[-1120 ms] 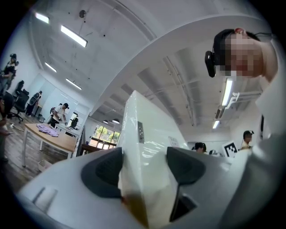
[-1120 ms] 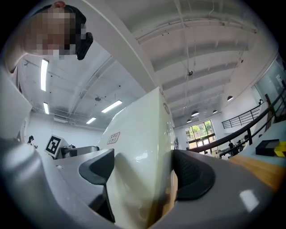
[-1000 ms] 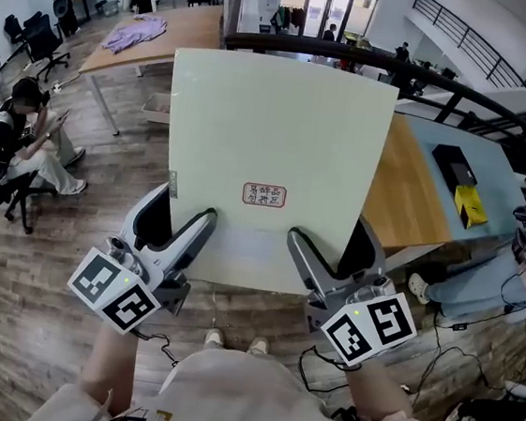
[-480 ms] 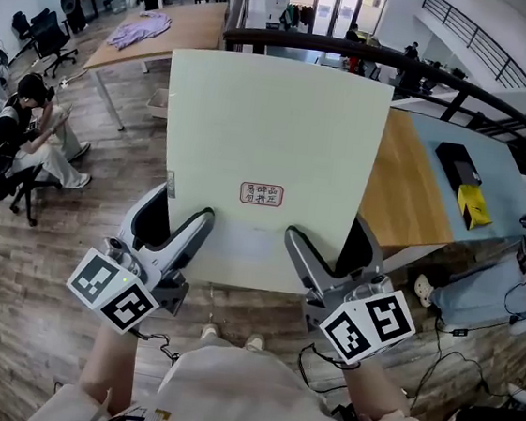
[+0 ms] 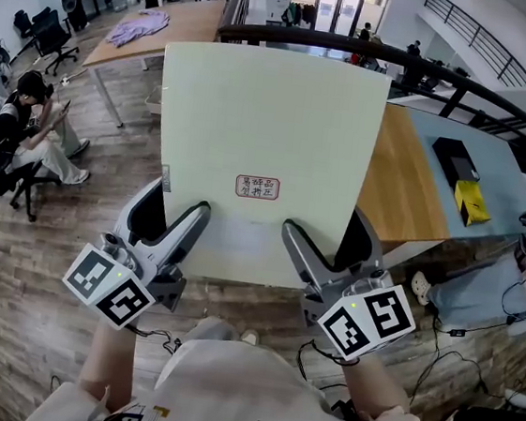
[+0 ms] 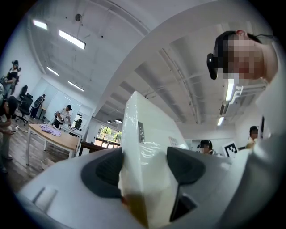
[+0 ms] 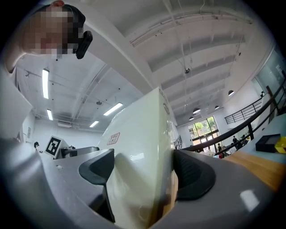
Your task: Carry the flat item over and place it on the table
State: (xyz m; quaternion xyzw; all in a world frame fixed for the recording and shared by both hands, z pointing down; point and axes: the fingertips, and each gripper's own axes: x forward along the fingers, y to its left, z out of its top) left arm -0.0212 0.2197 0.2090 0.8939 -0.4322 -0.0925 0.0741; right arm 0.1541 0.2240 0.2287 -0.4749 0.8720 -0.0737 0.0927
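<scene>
Since the earlier frames, the pale greenish-white square panel (image 5: 272, 130) has crept up and to the left in the head view. Its small red-bordered label (image 5: 257, 187) now sits a little higher. The floor and furniture beneath have slid toward the person, and the shoes seen before at 6 o'clock are now mostly hidden under the white top. I read this as walking under way, with the carry not yet finished.

The left gripper (image 5: 170, 215) holds the panel's near edge at about 7 o'clock and the right gripper (image 5: 333, 241) at about 5 o'clock. Each gripper view shows the panel edge-on between dark pads, with the jaws closed firmly against both faces. The grip looks unchanged and the panel stays level between the two hands.

A long wooden worktop (image 5: 402, 188) lies at 3 o'clock of the panel, partly covered by it. A pale blue worktop (image 5: 498, 175) lies beyond, carrying a black box (image 5: 455, 165) and a yellow object (image 5: 471, 202). Which of them is the goal cannot be told. The panel hangs in the air, clear of both, so lowering and release remain to be done.
</scene>
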